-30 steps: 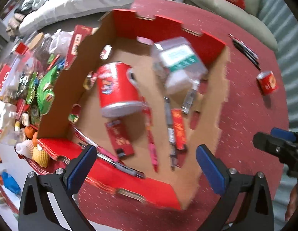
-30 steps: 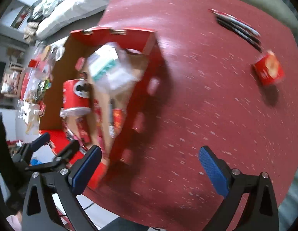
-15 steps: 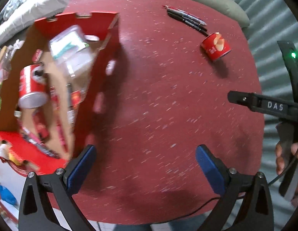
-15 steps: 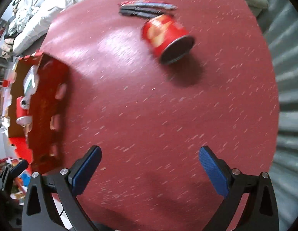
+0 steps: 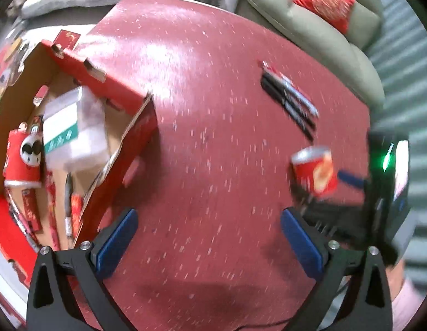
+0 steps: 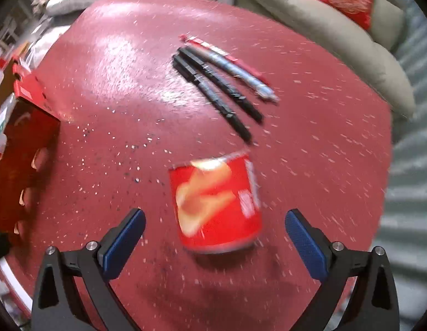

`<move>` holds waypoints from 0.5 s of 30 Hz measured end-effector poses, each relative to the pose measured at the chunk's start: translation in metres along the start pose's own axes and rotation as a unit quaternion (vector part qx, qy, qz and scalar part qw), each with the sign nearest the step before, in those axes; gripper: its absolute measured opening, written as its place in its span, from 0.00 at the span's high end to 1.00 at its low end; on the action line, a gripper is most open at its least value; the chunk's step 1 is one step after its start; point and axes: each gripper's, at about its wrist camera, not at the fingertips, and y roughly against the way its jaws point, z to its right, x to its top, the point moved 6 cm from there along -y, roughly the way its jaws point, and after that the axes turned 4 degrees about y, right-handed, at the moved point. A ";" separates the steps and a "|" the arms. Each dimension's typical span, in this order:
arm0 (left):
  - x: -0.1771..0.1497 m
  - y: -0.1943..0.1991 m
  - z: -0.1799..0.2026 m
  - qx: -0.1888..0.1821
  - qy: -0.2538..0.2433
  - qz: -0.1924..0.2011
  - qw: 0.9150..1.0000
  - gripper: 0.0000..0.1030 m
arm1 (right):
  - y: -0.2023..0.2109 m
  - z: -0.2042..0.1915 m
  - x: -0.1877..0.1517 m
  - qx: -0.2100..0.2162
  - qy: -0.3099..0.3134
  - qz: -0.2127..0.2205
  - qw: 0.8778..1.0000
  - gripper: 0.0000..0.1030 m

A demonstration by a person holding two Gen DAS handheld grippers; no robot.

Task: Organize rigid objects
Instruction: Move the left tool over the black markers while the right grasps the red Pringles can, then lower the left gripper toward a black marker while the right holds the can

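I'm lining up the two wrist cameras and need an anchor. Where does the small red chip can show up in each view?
Left wrist: the small red chip can sits at the right, past the left gripper's right fingertip, with the other gripper just behind it.
Right wrist: it fills the lower centre, between the open fingers of the right gripper.
Shared landmark: the row of pens lies just beyond the can in both.

The left wrist view looks down from fairly high over the red surface (image 5: 213, 110), with the open box (image 5: 75, 127) at the left of the frame and the red can (image 5: 315, 173) at right. The right wrist view sits much closer, the same can (image 6: 216, 201) filling its lower centre. Both views share the pens (image 5: 290, 96) (image 6: 221, 82) and the sofa (image 5: 310, 19) (image 6: 337, 27) in their upper right.
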 end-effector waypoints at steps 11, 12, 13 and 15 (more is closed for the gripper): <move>0.076 -0.072 0.088 0.014 -0.035 0.024 0.999 0.00 | -0.003 0.038 -0.048 0.042 -0.054 0.004 0.998 0.34; 0.078 -0.078 0.092 0.013 -0.028 0.019 0.999 0.00 | 0.001 0.044 -0.058 0.052 -0.070 0.004 0.996 0.34; 0.083 -0.088 0.097 0.015 -0.009 0.010 1.000 0.00 | 0.005 0.049 -0.068 0.055 -0.081 0.005 0.995 0.34; 0.088 -0.102 0.100 0.022 0.025 0.000 0.999 0.00 | 0.011 0.055 -0.081 0.057 -0.094 0.008 0.994 0.34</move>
